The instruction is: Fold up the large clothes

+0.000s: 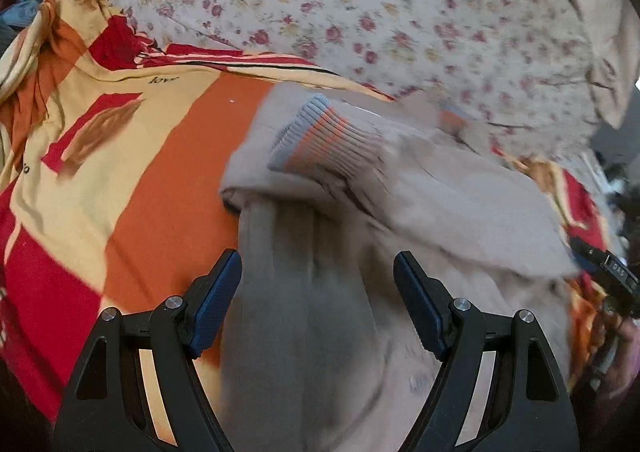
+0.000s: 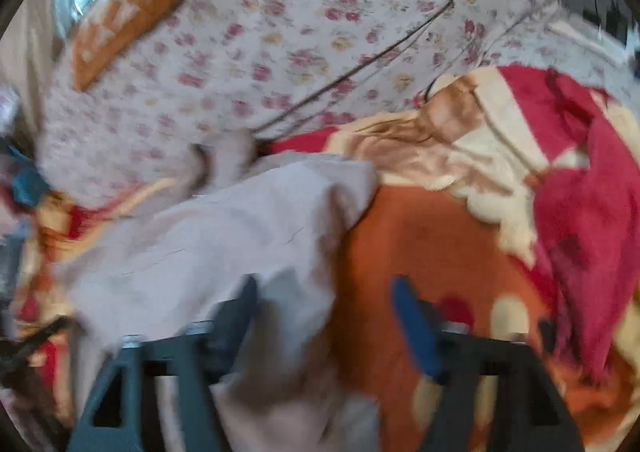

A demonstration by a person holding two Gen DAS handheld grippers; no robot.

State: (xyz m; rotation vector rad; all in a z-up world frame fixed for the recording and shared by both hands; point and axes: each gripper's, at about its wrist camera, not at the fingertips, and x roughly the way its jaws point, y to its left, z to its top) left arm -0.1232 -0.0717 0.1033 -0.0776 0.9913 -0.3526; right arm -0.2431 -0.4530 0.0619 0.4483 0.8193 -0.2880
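A beige sweater (image 1: 440,212) lies on the bed, one sleeve folded across its body. The ribbed cuff (image 1: 320,140) of that sleeve has grey and orange stripes. My left gripper (image 1: 318,284) hovers open over the sweater's lower part, with cloth below the gap and nothing pinched. In the blurred right wrist view the same sweater (image 2: 208,236) spreads to the left. My right gripper (image 2: 324,312) stands open over its right edge, the left finger (image 2: 240,308) above the fabric and the right finger (image 2: 412,324) above the blanket.
An orange, red and cream blanket (image 1: 152,192) (image 2: 432,248) covers the bed under the sweater, bunched in red folds (image 2: 592,188) at the right. Behind it lies a floral sheet (image 1: 360,12) (image 2: 280,52) with an orange pillow (image 2: 132,8). A black device (image 1: 612,272) sits at the right edge.
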